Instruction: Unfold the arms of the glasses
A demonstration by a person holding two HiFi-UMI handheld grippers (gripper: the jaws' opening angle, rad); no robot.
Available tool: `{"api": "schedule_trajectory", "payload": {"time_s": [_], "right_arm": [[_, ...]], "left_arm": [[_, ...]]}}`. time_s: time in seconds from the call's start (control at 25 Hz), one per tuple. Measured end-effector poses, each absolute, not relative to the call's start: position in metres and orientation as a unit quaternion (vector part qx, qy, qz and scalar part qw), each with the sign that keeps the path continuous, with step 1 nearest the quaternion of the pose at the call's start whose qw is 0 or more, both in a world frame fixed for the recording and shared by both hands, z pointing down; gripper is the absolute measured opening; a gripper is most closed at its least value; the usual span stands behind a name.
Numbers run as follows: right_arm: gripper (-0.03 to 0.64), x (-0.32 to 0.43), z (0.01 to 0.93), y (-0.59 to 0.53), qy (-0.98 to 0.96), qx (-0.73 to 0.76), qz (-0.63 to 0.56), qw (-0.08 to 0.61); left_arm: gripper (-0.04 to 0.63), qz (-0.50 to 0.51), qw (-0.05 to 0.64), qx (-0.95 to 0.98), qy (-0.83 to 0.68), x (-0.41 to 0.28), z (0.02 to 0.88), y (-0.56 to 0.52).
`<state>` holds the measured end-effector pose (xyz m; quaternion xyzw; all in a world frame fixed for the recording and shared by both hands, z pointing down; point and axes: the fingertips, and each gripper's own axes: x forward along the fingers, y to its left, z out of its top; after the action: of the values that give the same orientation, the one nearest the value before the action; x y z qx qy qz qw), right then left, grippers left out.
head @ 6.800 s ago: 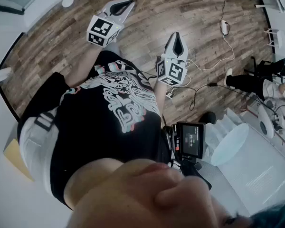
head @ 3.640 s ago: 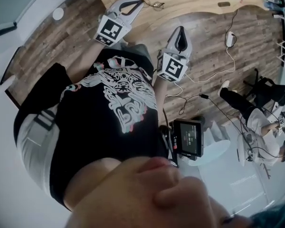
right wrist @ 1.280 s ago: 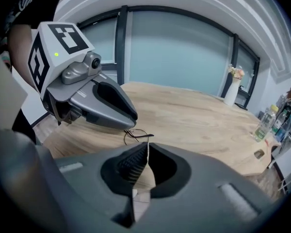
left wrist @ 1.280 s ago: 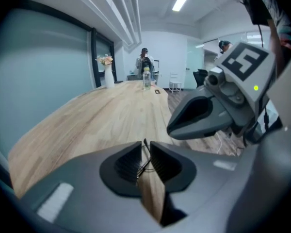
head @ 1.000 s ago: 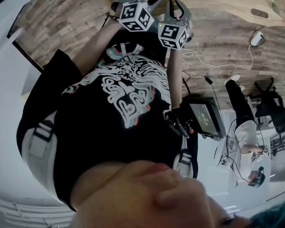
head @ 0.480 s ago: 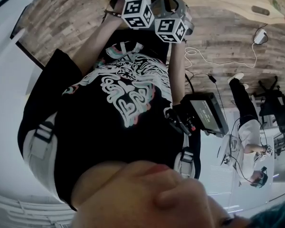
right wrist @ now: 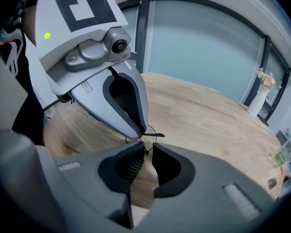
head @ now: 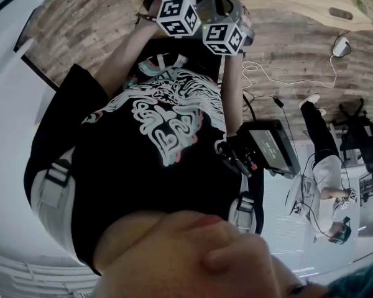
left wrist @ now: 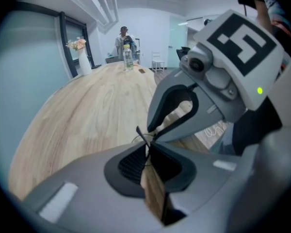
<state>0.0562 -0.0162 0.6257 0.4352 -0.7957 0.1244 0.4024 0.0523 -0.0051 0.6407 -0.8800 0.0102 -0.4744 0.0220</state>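
Over the near edge of the wooden table (left wrist: 97,106), both grippers are held up in the air, tip to tip, with the glasses (right wrist: 154,135) strung between them.

Left gripper (left wrist: 147,147): jaws pinched down to a sliver, with a thin dark bit of the frame caught right at the tips. A short black arm end pokes out just above them.

Right gripper (right wrist: 148,150): same deal. There's only a narrow slit between the jaws, and a fine wire part of the frame sits in it. The frame is so thin I honestly can't tell which part each side has hold of.

My read is that this is the actual unfolding step, with one side bracing the frame while the other swings an arm out. The arm doesn't look fully open yet.

The next move probably needs a slow arc around the hinge while the bracing side keeps steady. If it pulls straight, that wire could bend or slip out.
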Motion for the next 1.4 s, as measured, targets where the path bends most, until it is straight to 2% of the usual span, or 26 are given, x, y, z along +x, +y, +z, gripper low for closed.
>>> {"api": "schedule_trajectory", "payload": {"time_s": [0.28, 0.68, 1.0, 1.4], "right_arm": [[0.049, 0.060, 0.630, -0.015, -0.789, 0.445, 0.139, 0.400], [0.046, 0.066, 0.640, -0.022, -0.778, 0.453, 0.137, 0.413], [0.044, 0.069, 0.647, -0.023, -0.772, 0.454, 0.135, 0.425], [0.028, 0.069, 0.652, -0.024, -0.769, 0.454, 0.130, 0.430]], "left_arm": [[0.017, -0.445, -0.037, -0.894, 0.023, 0.055, 0.637, -0.007], [0.014, -0.416, -0.016, -0.907, 0.062, 0.056, 0.619, -0.019], [0.014, -0.401, 0.031, -0.908, 0.113, 0.049, 0.595, -0.044], [0.020, -0.402, 0.045, -0.902, 0.151, 0.043, 0.590, -0.068]]}}
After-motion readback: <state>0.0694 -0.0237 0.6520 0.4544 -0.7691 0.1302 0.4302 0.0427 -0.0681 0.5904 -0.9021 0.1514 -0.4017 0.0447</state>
